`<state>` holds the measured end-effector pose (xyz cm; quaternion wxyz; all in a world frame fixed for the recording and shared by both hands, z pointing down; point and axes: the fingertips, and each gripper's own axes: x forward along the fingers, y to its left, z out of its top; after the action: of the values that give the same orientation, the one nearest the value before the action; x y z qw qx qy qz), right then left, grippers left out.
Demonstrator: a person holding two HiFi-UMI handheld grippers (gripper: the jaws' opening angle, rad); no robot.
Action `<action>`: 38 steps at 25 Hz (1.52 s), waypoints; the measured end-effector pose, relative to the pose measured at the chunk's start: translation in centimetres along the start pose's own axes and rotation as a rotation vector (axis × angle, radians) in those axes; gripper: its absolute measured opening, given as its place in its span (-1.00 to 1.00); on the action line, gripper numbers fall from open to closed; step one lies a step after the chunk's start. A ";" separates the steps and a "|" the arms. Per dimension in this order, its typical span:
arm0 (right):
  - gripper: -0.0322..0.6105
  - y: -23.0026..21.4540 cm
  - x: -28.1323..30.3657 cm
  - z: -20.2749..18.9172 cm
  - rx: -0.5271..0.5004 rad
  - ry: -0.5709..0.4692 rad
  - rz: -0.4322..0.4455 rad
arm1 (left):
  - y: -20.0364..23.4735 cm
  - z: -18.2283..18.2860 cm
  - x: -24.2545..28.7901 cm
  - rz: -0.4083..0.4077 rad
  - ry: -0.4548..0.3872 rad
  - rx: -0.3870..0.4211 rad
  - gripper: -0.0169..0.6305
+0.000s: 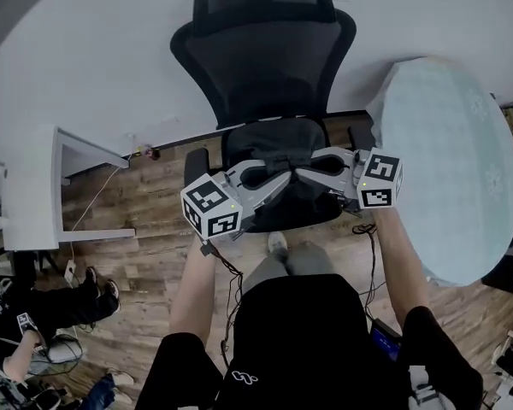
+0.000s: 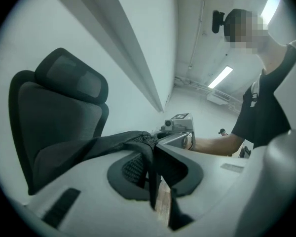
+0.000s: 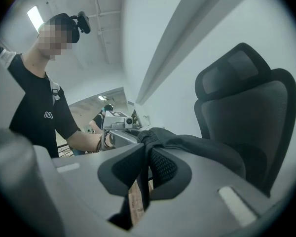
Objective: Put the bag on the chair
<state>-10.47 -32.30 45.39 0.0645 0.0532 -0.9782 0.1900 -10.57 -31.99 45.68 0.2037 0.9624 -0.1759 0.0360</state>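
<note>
The black bag (image 1: 278, 143) lies over the seat of the black mesh chair (image 1: 265, 67) and hides most of it, so from the head view I cannot tell whether it rests on the seat or hangs just above. Both grippers meet over its near edge. In the left gripper view the left gripper (image 2: 153, 149) has its fingers drawn narrow, pinching a black strap of the bag (image 2: 89, 149), and the right gripper (image 3: 144, 149) does the same from the right side, its fingers tight on the strap. Each strap's lower end drops out of sight between the fingers. The round pale bench (image 1: 462, 161) on the right is cut off by the picture edge. The only print is a small white logo (image 3: 48, 114) on the person's black shirt, with no letters I can read
</note>
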 end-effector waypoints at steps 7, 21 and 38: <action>-0.77 -7.8 3.2 -1.5 0.101 0.080 -0.052 | 8.3 -1.4 1.0 0.060 0.022 -0.136 -0.82; -0.76 -20.9 5.2 -6.9 0.304 0.167 -0.194 | 20.6 -6.3 5.8 0.143 0.027 -0.442 -0.84; -0.14 -23.7 0.8 -8.1 0.392 0.137 -0.535 | 21.5 -8.3 3.2 0.441 -0.156 -0.672 -0.55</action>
<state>-7.34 -51.14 61.63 0.1660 0.3067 -0.8679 0.3539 -15.20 -48.08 61.88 0.4802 0.7814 -0.3949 -0.0536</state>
